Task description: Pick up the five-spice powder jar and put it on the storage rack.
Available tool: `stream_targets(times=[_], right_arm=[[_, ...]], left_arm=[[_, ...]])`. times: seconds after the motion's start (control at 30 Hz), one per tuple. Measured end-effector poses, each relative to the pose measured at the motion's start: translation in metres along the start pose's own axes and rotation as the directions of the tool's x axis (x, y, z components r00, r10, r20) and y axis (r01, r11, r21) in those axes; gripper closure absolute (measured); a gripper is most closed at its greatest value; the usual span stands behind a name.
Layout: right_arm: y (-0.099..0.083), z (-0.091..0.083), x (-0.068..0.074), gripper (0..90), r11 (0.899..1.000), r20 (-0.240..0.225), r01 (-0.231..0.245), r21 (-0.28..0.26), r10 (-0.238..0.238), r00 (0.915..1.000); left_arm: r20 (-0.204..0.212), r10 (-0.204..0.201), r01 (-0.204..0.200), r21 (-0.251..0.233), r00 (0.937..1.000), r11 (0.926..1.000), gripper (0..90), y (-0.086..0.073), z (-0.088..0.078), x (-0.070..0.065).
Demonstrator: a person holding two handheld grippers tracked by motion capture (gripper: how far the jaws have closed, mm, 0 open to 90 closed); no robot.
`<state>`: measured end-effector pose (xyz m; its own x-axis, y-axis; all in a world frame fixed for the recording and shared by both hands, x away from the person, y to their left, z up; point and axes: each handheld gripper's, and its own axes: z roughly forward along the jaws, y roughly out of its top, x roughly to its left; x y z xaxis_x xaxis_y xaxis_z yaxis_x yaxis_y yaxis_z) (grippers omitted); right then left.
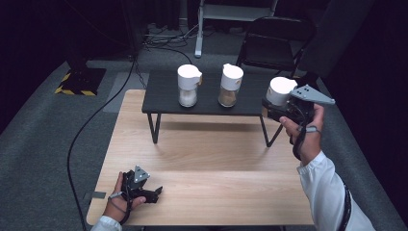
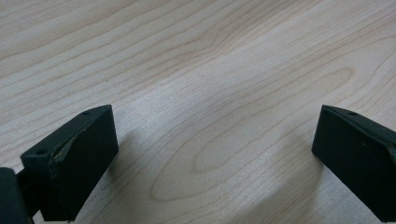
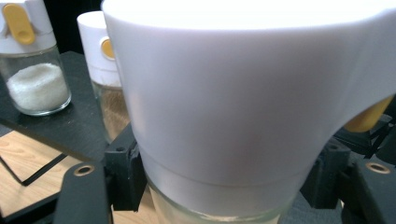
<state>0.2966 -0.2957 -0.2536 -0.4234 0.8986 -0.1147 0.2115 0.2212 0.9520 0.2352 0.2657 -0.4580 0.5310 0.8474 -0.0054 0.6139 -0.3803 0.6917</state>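
Three white-lidded glass shaker jars are in view. One with white grains (image 1: 188, 85) (image 3: 35, 60) and one with brown grains (image 1: 230, 85) (image 3: 105, 70) stand on a small black raised shelf (image 1: 163, 98). The third jar (image 1: 280, 90) (image 3: 233, 102) is held at the shelf's right end by my right gripper (image 1: 279, 107), whose jaws are shut on its glass body below the lid. My left gripper (image 1: 153, 193) rests low over the wooden table (image 1: 207, 163) near the front left, jaws wide open with bare wood between them (image 2: 215, 149).
A black folding chair (image 1: 274, 38) stands behind the shelf. A cable (image 1: 86, 125) runs over the grey carpet left of the table. A yellow-striped black base (image 1: 79, 79) sits at the far left.
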Motion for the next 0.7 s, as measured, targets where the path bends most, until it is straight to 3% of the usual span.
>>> stream_targets(times=[0.7], right_arm=[[0.013,0.037,-0.008,30.0,1.000,0.023,-0.026,-0.001,0.026,0.9994]], left_arm=[[0.000,0.000,0.000,0.001,1.0000,1.0000,0.2,0.000,0.000,0.000]])
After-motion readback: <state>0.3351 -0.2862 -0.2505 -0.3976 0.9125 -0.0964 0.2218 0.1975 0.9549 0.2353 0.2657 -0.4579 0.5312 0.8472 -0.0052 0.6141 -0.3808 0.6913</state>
